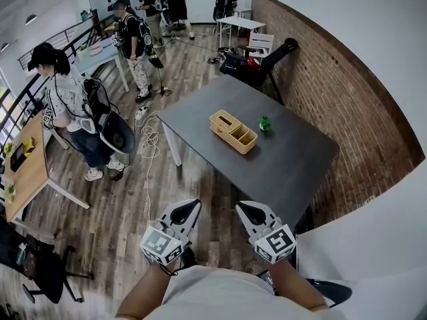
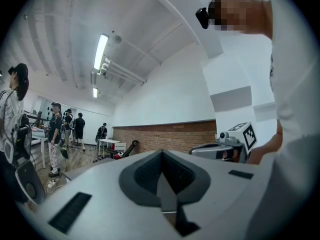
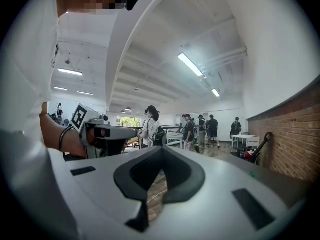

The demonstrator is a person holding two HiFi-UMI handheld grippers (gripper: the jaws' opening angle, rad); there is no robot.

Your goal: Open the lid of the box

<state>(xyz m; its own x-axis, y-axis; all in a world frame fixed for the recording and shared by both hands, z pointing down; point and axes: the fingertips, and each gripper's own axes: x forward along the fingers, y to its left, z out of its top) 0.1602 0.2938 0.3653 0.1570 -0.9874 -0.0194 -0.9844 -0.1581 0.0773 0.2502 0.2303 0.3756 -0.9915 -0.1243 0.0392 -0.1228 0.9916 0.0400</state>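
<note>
Well beyond right hand-held gripper (image 1: 242, 207), box (image 1: 233, 131)

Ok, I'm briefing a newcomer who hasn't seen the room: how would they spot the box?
Find the dark grey table beside the brick wall. Near its middle lies the box, pale tan and oblong, with divided compartments. Its only neighbour on the table is a much smaller green thing.

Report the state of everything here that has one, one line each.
left gripper, shut, empty, short of the table
right gripper, shut, empty, short of the table
wooden box, resting on the grey table, untouched
lid, down over one end
</note>
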